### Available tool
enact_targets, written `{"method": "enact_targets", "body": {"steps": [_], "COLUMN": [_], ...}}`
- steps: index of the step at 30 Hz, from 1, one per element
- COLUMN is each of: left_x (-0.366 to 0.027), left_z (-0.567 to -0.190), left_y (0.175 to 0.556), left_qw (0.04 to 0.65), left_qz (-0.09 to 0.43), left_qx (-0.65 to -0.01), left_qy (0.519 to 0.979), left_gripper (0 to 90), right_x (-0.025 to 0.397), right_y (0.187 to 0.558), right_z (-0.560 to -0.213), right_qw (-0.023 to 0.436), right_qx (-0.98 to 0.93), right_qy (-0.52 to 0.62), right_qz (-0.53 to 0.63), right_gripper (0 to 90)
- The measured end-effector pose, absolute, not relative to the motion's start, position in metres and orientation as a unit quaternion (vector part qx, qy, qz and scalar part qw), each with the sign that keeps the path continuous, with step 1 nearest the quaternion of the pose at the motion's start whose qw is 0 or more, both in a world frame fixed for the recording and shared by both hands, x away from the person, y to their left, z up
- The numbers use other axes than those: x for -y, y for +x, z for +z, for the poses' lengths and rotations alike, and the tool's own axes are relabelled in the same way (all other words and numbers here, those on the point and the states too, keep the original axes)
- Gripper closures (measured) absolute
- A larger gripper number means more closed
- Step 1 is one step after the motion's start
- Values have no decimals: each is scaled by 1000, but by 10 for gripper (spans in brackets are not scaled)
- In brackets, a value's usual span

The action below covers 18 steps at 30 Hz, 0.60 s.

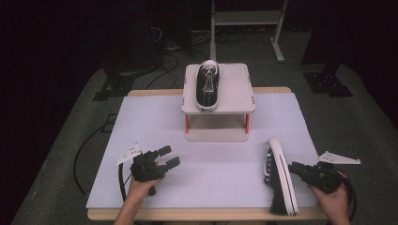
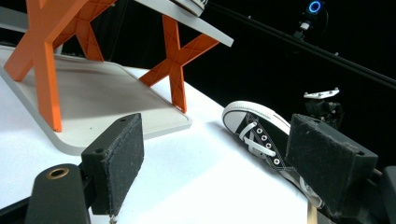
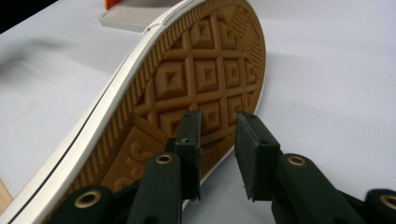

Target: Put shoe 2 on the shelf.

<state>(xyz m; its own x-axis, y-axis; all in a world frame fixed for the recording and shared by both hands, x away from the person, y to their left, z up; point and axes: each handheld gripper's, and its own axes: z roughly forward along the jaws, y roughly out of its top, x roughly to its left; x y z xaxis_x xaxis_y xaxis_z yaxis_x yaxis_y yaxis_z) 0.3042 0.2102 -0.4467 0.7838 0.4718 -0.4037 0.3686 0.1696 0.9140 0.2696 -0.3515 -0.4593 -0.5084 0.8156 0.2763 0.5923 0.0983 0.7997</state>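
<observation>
Now | left tongs (image 1: 170, 157): wide apart, empty | right tongs (image 3: 217, 140): narrow gap, at sneaker (image 1: 280, 176) sole

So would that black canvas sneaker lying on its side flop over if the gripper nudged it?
Probably. The black canvas sneaker rests on its narrow side, so a push from the right gripper could tip it. Its ridged tan rubber sole looks stiff and grippy, the canvas upper softer.
</observation>
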Motion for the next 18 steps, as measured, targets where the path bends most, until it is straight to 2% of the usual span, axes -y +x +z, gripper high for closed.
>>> {"method": "enact_targets", "body": {"steps": [7,14,18], "left_x": [-211,-210,-210], "left_z": [-446,-444,-445], "left_y": [304,304,304], "left_qw": [689,689,689], "left_qz": [42,45,44], "left_qx": [-324,-318,-318], "left_qy": [647,650,650], "left_gripper": [186,185,185], "right_x": [351,338,327], "right_y": [265,256,255], "right_z": [-456,-422,-408], "right_qw": [122,151,146], "right_qx": [-732,-734,-734], "right_qy": [481,450,425], "right_qz": [466,486,509], "right_gripper": [664,645,646]}}
